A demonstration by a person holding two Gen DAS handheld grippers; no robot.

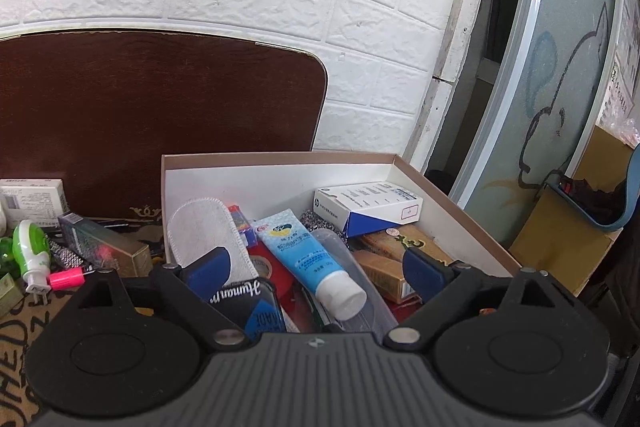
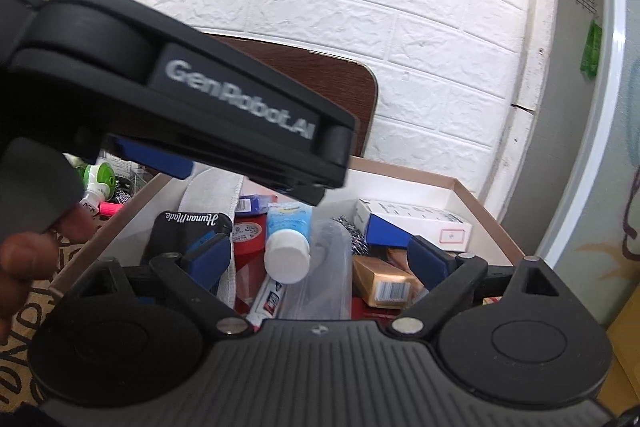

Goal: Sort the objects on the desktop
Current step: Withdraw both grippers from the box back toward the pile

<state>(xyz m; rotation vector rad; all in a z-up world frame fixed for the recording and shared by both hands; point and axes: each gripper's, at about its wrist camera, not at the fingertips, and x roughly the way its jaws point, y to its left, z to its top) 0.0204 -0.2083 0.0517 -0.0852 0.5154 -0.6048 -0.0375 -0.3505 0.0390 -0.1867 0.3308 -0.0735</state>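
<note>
A white cardboard box (image 1: 280, 183) holds several items: a blue tube with a white cap (image 1: 308, 259), a white cloth pad (image 1: 208, 231), a white and blue carton (image 1: 368, 207), tan cartons (image 1: 400, 247) and a black pouch (image 1: 248, 299). My left gripper (image 1: 316, 269) is open and empty above the box, its fingertips either side of the tube. My right gripper (image 2: 320, 259) is open and empty over the same box (image 2: 472, 203), above the tube (image 2: 290, 239). The left gripper's body (image 2: 180, 99) crosses the right wrist view.
Left of the box lie a green and white plug-in device (image 1: 30, 247), a pink marker (image 1: 66, 278), a dark carton (image 1: 104, 243) and a white medicine box (image 1: 32, 199). A brown board (image 1: 160, 115) leans on the white brick wall. A yellow box (image 1: 560, 247) stands right.
</note>
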